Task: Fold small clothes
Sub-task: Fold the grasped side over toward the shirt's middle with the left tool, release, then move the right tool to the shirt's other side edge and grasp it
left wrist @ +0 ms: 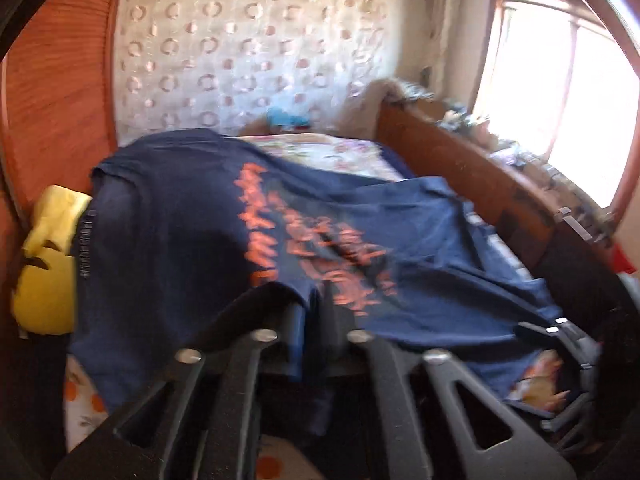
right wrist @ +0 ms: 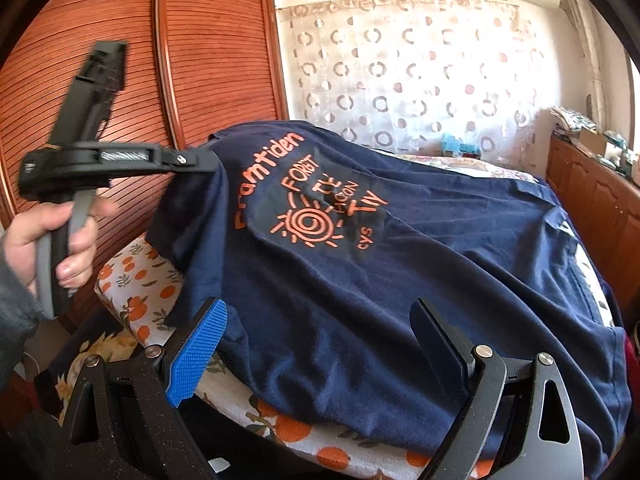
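Right up against the lens of the right wrist view, our right gripper [right wrist: 320,344] stands with its jaws spread wide over the near hem of the navy T-shirt [right wrist: 360,264], one blue-ribbed pad at the left and a dark finger at the right, neither pressing on cloth — released, holding nothing. The shirt lies across the bed [right wrist: 132,276], on a sheet printed with oranges, its orange lettering face up. Our left gripper [right wrist: 208,164], held by a hand [right wrist: 44,248] at the left, has the shirt's far-left corner raised off the sheet; cloth drapes from its tip, and in the left wrist view a fold of navy fabric hangs between the fingers [left wrist: 296,320]. The jaws there look partly apart, and the blur keeps us from saying whether the pads press on the cloth — we cannot tell if the grip is firm or slipping. To do this fold well, we judge that the left side needs a sure pinch on the corner before it carries the flap across toward the middle, keeping the edge taut and level so the print does not bunch. Meanwhile the right gripper should close on the near hem, or pin it flat, so the body of the shirt does not drag along.
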Available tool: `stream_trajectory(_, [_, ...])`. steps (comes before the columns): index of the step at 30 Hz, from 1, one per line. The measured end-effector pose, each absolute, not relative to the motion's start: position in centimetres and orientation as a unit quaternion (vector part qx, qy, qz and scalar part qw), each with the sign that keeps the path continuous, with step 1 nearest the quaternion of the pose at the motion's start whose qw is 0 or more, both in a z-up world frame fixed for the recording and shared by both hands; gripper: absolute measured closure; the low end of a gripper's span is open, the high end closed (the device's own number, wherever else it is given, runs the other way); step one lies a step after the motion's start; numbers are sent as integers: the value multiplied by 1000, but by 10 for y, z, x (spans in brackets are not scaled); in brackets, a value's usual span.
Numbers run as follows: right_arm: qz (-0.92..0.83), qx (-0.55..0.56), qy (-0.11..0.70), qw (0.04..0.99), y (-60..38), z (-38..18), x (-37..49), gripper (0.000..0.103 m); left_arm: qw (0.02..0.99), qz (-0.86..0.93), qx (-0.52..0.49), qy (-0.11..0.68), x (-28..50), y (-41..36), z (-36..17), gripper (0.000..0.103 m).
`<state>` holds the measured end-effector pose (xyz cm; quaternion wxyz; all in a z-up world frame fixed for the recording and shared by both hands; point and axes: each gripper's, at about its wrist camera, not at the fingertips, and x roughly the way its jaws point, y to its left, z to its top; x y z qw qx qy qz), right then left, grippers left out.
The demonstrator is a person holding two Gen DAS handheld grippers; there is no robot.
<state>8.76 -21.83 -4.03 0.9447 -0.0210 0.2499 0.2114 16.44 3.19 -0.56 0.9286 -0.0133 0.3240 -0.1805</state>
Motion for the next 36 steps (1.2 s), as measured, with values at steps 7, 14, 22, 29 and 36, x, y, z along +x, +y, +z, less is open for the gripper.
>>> stream_trajectory(7, [245, -35, 262, 933, -204, -45, 110, 9, 937, -149, -17, 314, 161, 60, -8, 19])
stream_trajectory(14, [309, -54, 279, 908, -175, -47, 133, 19, 927, -120, -34, 354, 160, 94, -39, 19])
stream_trajectory(22, [370, -99, 292, 876, -138, -55, 143, 28, 913, -85, -45, 397, 152, 124, -77, 19])
stream_trajectory(29, [384, -142, 278, 869, -120, -53, 139, 30, 918, -64, -35, 390, 155, 137, -76, 19])
stream_trajectory(36, [383, -201, 297, 851, -109, -74, 147, 43, 917, -61, -12, 394, 162, 131, -84, 19])
